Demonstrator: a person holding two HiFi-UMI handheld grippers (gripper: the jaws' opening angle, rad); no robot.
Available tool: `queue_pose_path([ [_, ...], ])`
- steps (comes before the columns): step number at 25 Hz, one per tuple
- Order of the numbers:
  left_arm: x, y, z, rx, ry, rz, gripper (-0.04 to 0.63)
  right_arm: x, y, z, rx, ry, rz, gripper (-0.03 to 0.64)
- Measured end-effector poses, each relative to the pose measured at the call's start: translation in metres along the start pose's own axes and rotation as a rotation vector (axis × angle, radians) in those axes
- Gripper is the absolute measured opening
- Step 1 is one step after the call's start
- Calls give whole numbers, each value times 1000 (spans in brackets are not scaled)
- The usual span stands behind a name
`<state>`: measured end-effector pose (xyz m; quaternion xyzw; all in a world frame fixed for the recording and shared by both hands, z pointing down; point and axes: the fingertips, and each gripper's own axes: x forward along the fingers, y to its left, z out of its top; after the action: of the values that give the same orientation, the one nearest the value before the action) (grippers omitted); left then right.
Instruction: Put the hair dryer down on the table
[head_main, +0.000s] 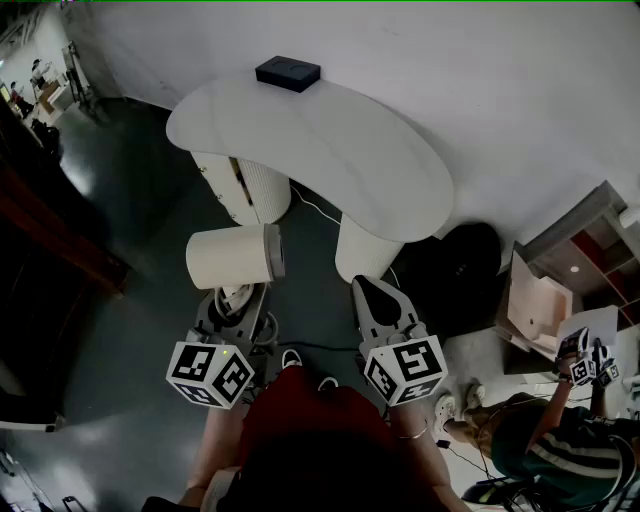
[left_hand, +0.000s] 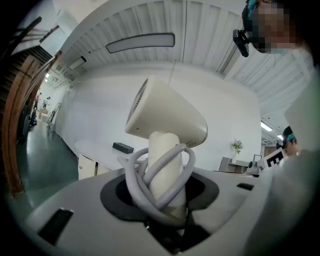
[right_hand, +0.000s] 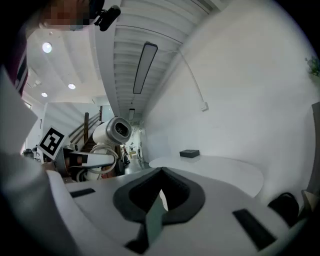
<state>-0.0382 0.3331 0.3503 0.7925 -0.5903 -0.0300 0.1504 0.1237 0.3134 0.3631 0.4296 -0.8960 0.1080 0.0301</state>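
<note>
A cream hair dryer hangs in the air to the near left of the white kidney-shaped table. My left gripper is shut on its handle, which has a grey cord wound round it. In the left gripper view the hair dryer stands upright between the jaws, its barrel pointing right. My right gripper hovers near the table's right leg, jaws together and empty. The right gripper view shows its own jaws closed, the hair dryer off to the left and the table ahead.
A black box lies at the table's far edge by the white wall. Two ribbed white pedestals carry the top. A dark round object, an open cardboard box and a crouching person are at the right.
</note>
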Motion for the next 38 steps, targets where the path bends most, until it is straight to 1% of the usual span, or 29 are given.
queue_pose_path([
  [4, -4, -3, -4, -4, -5, 8, 193, -8, 4, 3, 22, -31, 30, 14],
  [8, -7, -7, -8, -10, -5, 10, 193, -14, 5, 1, 31, -37, 45, 15],
  [16, -3, -16, -15, -6, -2, 17, 193, -29, -15, 2, 52, -56, 8, 15],
  [23, 14, -22, -10, 8, -3, 13, 193, -24, -35, 9, 65, -75, -7, 15],
  [31, 52, -9, 7, 19, -5, 7, 193, 12, -50, 27, 68, -94, -3, 15],
  [38, 106, 34, 12, 11, 8, -3, 193, 79, -63, 25, 68, -60, 13, 15],
])
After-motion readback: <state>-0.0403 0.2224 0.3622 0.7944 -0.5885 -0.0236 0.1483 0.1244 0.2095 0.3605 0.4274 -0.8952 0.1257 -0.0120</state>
